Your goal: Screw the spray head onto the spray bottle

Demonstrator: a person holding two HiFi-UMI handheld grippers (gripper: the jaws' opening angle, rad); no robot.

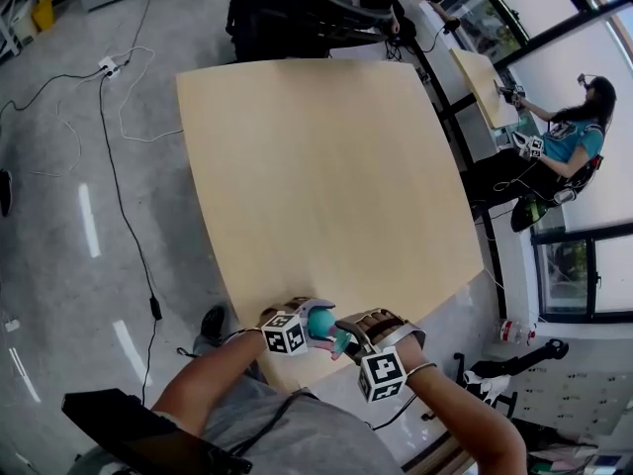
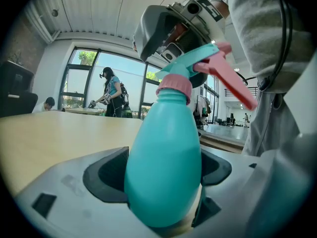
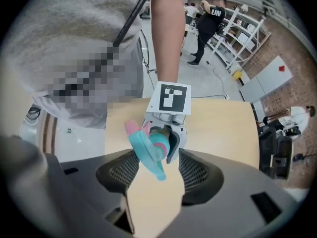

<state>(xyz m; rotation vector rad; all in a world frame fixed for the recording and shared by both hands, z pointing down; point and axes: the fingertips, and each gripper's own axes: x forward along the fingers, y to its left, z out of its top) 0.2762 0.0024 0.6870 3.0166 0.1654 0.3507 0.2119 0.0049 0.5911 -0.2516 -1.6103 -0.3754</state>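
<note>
Head view: one wooden table (image 1: 326, 166) carries the work at its near edge. There the left gripper (image 1: 309, 327) holds the single teal spray bottle (image 1: 320, 321), and the right gripper (image 1: 354, 336) hangs over the one spray head (image 1: 341, 343). That makes two grippers, one bottle and one head.

Left gripper view: both jaws are clamped on the bottle's belly and hold it upright. The head sits on the neck by its pink collar (image 2: 174, 87), with the pink trigger (image 2: 229, 76) sticking out to the right. Whether the collar is screwed fully home cannot be told.

Right gripper view: looking straight down, the jaws stand apart. The head's nozzle lies between them, but neither pad presses on it, so this gripper holds nothing.

The risks, as I judge them: if the collar is only partly threaded or has gone on crooked, the head may wobble or lift off. A fresh grip that closes on the trigger or nozzle rather than the collar would squeeze the trigger instead of turning the thread. The bottle also stands close to the table's edge, so a slack left grip could let it drop.
</note>
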